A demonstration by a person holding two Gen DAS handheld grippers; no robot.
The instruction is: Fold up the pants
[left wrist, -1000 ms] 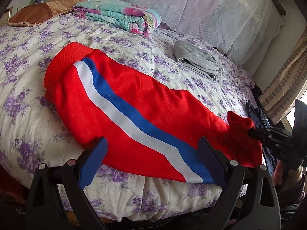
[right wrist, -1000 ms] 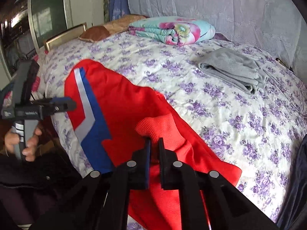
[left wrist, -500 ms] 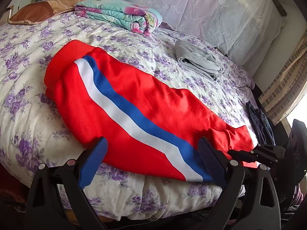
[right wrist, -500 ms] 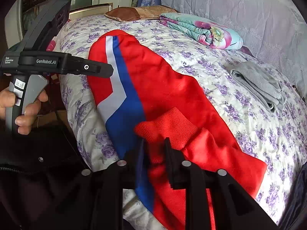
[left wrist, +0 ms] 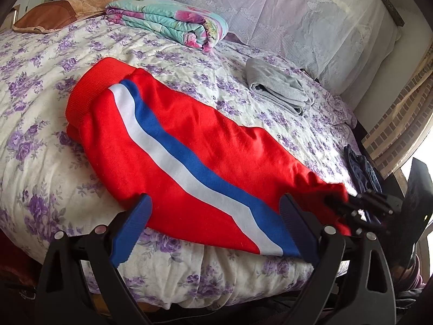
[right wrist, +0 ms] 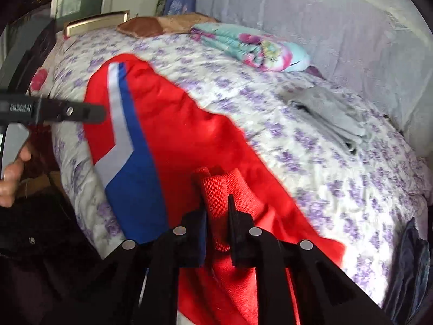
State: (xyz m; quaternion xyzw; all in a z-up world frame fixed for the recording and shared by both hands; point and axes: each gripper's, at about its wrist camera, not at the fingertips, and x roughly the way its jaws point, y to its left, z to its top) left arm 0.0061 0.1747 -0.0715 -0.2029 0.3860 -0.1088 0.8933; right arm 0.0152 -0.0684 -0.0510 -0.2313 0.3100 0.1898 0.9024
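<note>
Red pants with a white and blue side stripe lie folded lengthwise across the floral bed, waistband at the far left, leg cuffs at the near right. My left gripper is open and empty, hovering over the pants' near edge. My right gripper is shut on the red ribbed cuff at the leg end; it also shows in the left wrist view at the right, gripping the bunched cuff. In the right wrist view the pants stretch away to the left.
A folded grey garment lies on the far right of the bed. A folded floral blanket and a brown pillow sit at the back. Dark denim hangs off the right bed edge.
The right gripper has lowered the raised cuff and pulled it to the right, stretching the leg end flat. The left gripper has stayed open and barely moved.
</note>
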